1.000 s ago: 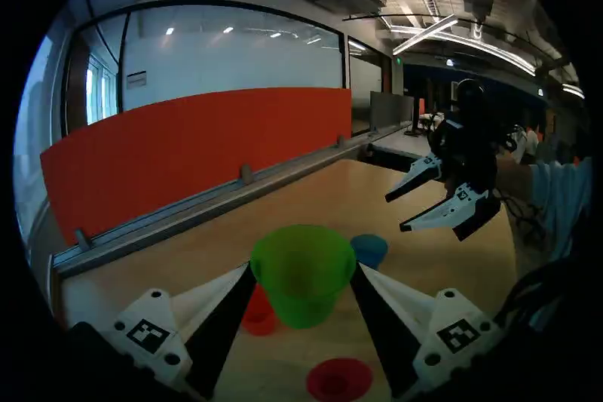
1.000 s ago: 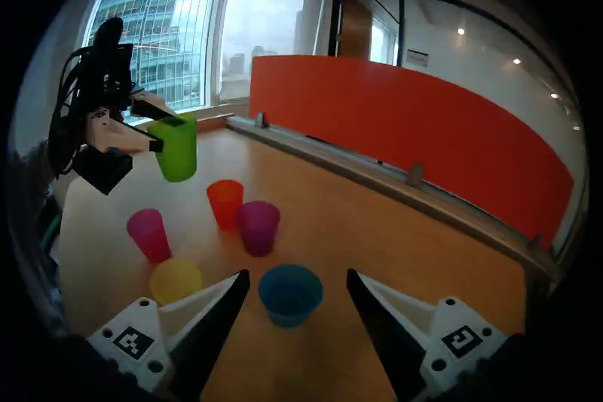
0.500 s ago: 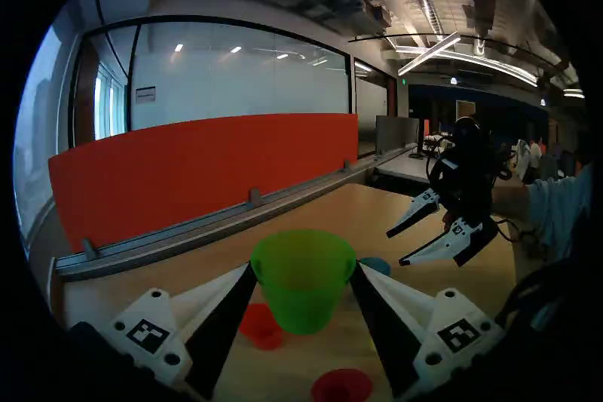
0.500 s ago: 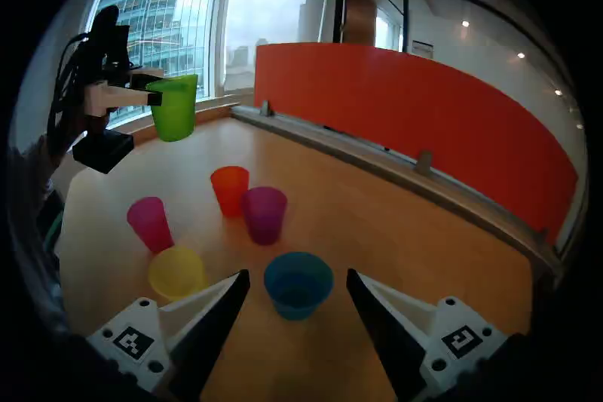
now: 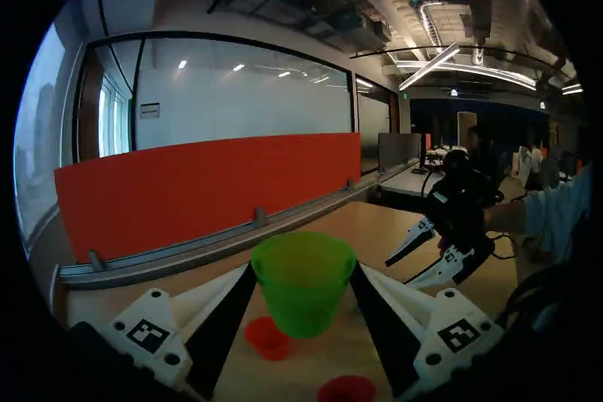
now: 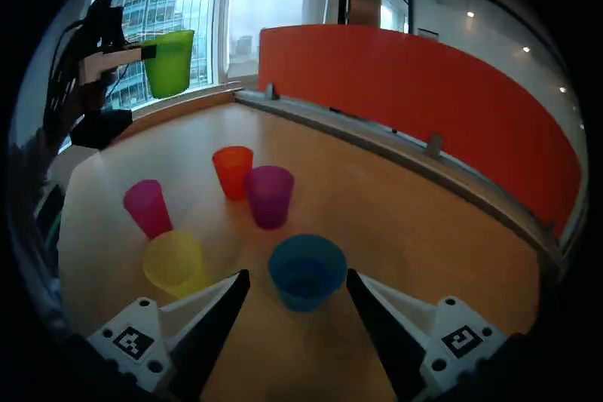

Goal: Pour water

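Left tool point(image 5: 301, 268) white, black inner edges, square markers point(image 5: 147, 334); light blue sleeve point(image 5: 556, 207)

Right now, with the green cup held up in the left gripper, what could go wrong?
1. The green cup hangs high above the table in the left gripper; pouring from that height could splash or miss.
2. The right gripper straddles the blue cup with its fingers open, so a nudge could tip it.

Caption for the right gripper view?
Open right gripper frames a blue cup; left gripper holds a green cup aloft.
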The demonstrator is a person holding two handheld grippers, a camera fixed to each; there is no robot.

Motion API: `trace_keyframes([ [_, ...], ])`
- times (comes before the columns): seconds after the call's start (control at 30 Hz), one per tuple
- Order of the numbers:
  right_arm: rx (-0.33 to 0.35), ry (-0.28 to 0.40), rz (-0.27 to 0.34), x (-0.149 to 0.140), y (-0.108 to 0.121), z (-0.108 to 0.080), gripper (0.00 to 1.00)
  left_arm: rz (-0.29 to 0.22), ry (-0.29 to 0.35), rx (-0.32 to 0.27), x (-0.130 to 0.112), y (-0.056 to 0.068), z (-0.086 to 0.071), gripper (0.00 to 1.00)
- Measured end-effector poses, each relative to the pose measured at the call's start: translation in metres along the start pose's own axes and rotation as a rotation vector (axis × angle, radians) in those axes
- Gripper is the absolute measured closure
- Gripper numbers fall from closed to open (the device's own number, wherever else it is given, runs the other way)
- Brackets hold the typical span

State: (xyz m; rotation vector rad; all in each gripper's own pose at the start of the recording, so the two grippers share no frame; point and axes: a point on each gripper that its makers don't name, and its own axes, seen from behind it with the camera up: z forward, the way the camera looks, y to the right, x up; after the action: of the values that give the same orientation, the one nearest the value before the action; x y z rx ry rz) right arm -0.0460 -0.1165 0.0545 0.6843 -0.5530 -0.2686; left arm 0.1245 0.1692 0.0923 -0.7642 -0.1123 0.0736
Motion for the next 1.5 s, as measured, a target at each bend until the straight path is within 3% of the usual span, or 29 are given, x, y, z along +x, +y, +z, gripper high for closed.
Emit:
trace_keyframes([
  [0.9,-0.023,-0.057,0.037,-0.022,0.01,0.051,0.0,0.008,0.001,0.023,0.0,-0.01,-0.012,0.12],
  [1.13,-0.02,-0.052,0.059,-0.021,0.009,0.058,0.0,0.011,-0.005,0.023,-0.002,-0.009,-0.013,0.12],
  [1.2,-0.019,-0.048,0.06,-0.021,0.009,0.06,0.01,0.01,-0.005,0.022,-0.003,-0.009,-0.013,0.12],
  [1.27,-0.016,-0.045,0.061,-0.021,0.007,0.061,0.09,0.009,-0.006,0.022,-0.003,-0.009,-0.013,0.12],
  [1.5,-0.018,-0.025,0.058,-0.021,0.006,0.06,0.1,0.004,-0.011,0.025,-0.008,-0.011,-0.013,0.12],
])
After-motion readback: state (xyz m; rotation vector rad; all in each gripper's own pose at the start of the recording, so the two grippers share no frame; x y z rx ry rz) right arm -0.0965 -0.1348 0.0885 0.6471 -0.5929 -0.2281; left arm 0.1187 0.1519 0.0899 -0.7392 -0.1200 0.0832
